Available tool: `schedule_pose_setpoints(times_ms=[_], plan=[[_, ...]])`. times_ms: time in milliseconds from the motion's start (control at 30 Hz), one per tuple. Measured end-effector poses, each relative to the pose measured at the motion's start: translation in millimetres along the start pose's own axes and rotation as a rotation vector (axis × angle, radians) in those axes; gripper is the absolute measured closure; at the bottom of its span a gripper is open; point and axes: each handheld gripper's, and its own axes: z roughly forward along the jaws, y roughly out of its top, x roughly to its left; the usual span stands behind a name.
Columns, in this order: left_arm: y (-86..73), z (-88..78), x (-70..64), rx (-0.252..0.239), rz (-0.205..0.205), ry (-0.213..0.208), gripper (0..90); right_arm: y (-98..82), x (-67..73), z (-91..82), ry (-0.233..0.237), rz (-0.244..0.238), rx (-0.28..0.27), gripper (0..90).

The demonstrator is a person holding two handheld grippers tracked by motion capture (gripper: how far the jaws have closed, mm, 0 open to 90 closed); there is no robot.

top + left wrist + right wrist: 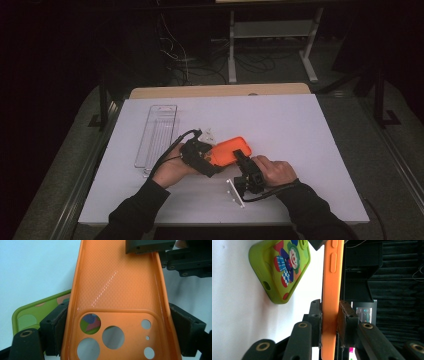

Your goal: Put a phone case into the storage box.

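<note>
Between the two grippers the orange case (230, 150) hangs above the table (310, 150): the left gripper (207, 159) clamps its camera end across the width, and the right gripper (243, 160) pinches its far end through the thickness. The step looks like a handover or a fitting onto the green case (279, 270) lying below; next, one grip must loosen. The clear tray (157, 135), left of the left gripper, seems empty.
</note>
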Motion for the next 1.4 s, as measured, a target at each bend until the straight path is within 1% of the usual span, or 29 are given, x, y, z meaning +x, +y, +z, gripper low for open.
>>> schedule_pose_setpoints(times_ms=[133,267,367,400,500,533,567,600,700,733,800,833,867,900,933,1000,1067,1133,1233,1300,1333,1367,1400], plan=[[-0.1,0.1,0.1,0.000,0.002,0.000,15.8,0.2,0.8,0.4,-0.007,-0.008,-0.009,77.3],[0.0,0.3,-0.3,0.001,0.003,0.003,15.7,0.3,0.6,0.1,-0.002,-0.010,-0.009,77.7],[-0.4,0.8,-0.2,0.003,-0.002,-0.009,15.5,0.6,-0.1,-0.7,0.004,-0.008,-0.005,77.8],[-0.5,0.5,0.1,0.005,0.002,-0.008,15.4,1.1,-0.1,-1.5,0.014,-0.006,0.001,77.9],[-0.4,0.1,0.4,0.007,0.007,-0.009,14.7,1.4,-0.3,-1.8,0.012,-0.008,-0.004,78.0],[-1.0,0.2,0.1,-0.014,-0.004,-0.009,14.4,1.4,-0.4,-2.0,0.013,-0.006,-0.006,78.1],[-1.1,-0.6,0.5,-0.016,-0.007,-0.011,14.1,1.4,-0.3,-2.3,0.013,0.002,-0.005,78.2],[-1.1,-1.2,1.1,-0.020,-0.007,-0.019,13.3,1.3,-1.1,-2.2,0.013,0.006,-0.006,78.2],[-1.0,-2.5,1.6,-0.027,-0.009,-0.021,8.7,0.6,-2.2,-2.7,0.012,0.005,-0.001,78.2],[-1.5,-3.4,2.6,-0.043,-0.019,-0.028,6.1,-0.6,-3.0,-2.2,0.016,0.002,0.003,78.2],[-2.6,-5.2,4.5,-0.048,-0.025,-0.030,2.1,-1.5,-3.0,-1.6,0.015,0.004,0.008,78.2],[-2.6,-5.2,4.5,-0.048,-0.025,-0.030,1.9,-1.5,-3.0,-1.6,0.015,0.004,0.008,78.2],[-4.0,-6.4,5.7,-0.059,-0.039,-0.040,1.2,-2.4,-3.7,-1.1,0.017,0.004,0.011,78.1],[-4.0,-6.4,5.7,-0.059,-0.039,-0.040,0.0,-3.0,-4.0,-1.0,0.017,0.004,0.014,78.2],[-4.7,-7.9,7.3,-0.049,-0.026,-0.037,0.0,-3.6,-4.5,-1.0,0.019,0.007,0.017,78.2],[-6.4,-10.4,8.9,-0.052,-0.034,-0.040,0.0,-5.2,-5.9,-0.8,0.017,0.018,0.020,78.2],[-7.2,-11.3,10.3,-0.054,-0.031,-0.042,0.0,-5.8,-6.4,-0.8,0.018,0.022,0.024,78.1],[-9.4,-13.7,12.4,-0.054,-0.037,-0.041,0.0,-9.1,-9.0,-0.6,0.015,0.042,0.032,78.1],[-10.9,-14.2,13.2,-0.056,-0.049,-0.042,0.0,-11.8,-11.0,0.1,0.017,0.044,0.036,78.1],[-12.2,-14.8,14.8,-0.051,-0.052,-0.041,0.0,-13.4,-13.7,-0.2,0.027,0.072,0.041,78.1],[-12.8,-15.1,15.1,-0.047,-0.052,-0.042,0.0,-13.4,-13.7,-0.2,0.027,0.072,0.041,78.1],[-13.2,-15.1,15.3,-0.044,-0.051,-0.039,0.0,-15.4,-14.8,-0.6,0.045,0.107,0.055,78.1],[-13.6,-14.7,15.4,-0.044,-0.050,-0.036,0.0,-16.6,-16.5,-0.4,0.046,0.110,0.054,78.1]])
